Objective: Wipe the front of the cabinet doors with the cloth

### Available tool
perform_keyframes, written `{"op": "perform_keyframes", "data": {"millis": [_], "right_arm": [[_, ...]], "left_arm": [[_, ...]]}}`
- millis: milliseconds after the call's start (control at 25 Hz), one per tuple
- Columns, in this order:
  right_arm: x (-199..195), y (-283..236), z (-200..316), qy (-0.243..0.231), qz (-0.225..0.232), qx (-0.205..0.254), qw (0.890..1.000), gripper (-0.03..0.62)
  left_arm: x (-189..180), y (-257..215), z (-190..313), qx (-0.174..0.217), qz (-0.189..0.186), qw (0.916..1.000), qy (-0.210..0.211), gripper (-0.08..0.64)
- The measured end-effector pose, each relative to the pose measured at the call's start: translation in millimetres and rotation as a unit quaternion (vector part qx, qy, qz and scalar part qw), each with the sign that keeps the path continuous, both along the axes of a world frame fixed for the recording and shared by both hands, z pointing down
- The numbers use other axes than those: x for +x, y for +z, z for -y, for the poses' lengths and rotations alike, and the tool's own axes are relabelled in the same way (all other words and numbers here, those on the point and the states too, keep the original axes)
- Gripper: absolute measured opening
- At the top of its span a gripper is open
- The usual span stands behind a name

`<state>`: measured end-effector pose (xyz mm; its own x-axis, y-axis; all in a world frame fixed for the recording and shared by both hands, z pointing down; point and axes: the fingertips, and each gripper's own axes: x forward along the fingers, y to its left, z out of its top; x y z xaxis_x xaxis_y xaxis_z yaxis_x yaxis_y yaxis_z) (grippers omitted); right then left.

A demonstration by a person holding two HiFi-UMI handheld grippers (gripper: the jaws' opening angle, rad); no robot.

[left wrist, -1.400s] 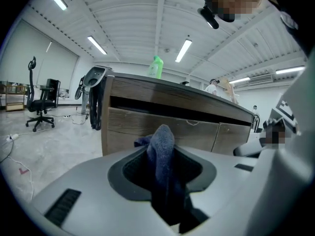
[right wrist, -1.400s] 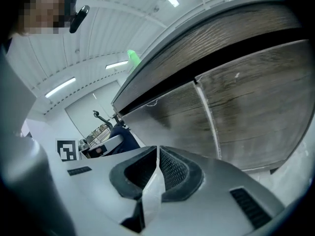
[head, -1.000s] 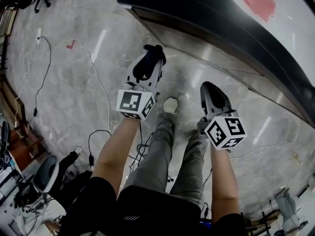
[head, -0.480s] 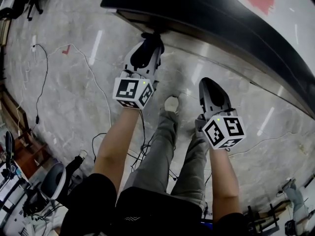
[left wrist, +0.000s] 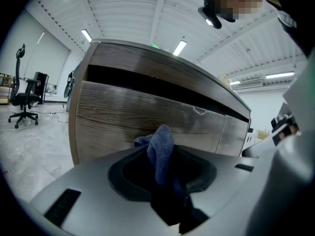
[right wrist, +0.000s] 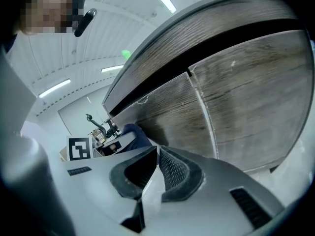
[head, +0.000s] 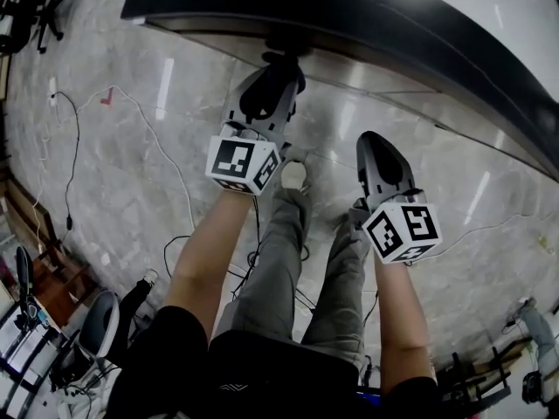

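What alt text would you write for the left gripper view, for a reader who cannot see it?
The left gripper is shut on a blue cloth, whose bunched end points at a wood-grain cabinet front with a dark gap below its top. A black office chair stands at far left.

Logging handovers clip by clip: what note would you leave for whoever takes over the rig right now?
Left gripper: shut on the blue cloth, close in front of the left-end cabinet door; contact can't be told.
Right gripper: jaws together, empty, held back from the doors.
Done: cloth in grip, at the cabinet.
Left: wipe across the door fronts; no wiped patch shows.
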<state>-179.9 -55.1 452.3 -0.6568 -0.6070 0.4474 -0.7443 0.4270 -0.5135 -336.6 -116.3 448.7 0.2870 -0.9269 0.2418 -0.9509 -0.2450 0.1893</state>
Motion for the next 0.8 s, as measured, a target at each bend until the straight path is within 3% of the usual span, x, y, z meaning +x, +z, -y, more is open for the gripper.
{"op": "perform_keyframes", "data": {"millis": [800], "right_arm": [[179, 4, -23, 0.086, -0.003, -0.006, 0.996, 0.041]], "left_arm": [[212, 3, 2, 0.000, -0.019, 0.9942, 0.106, 0.130]]}}
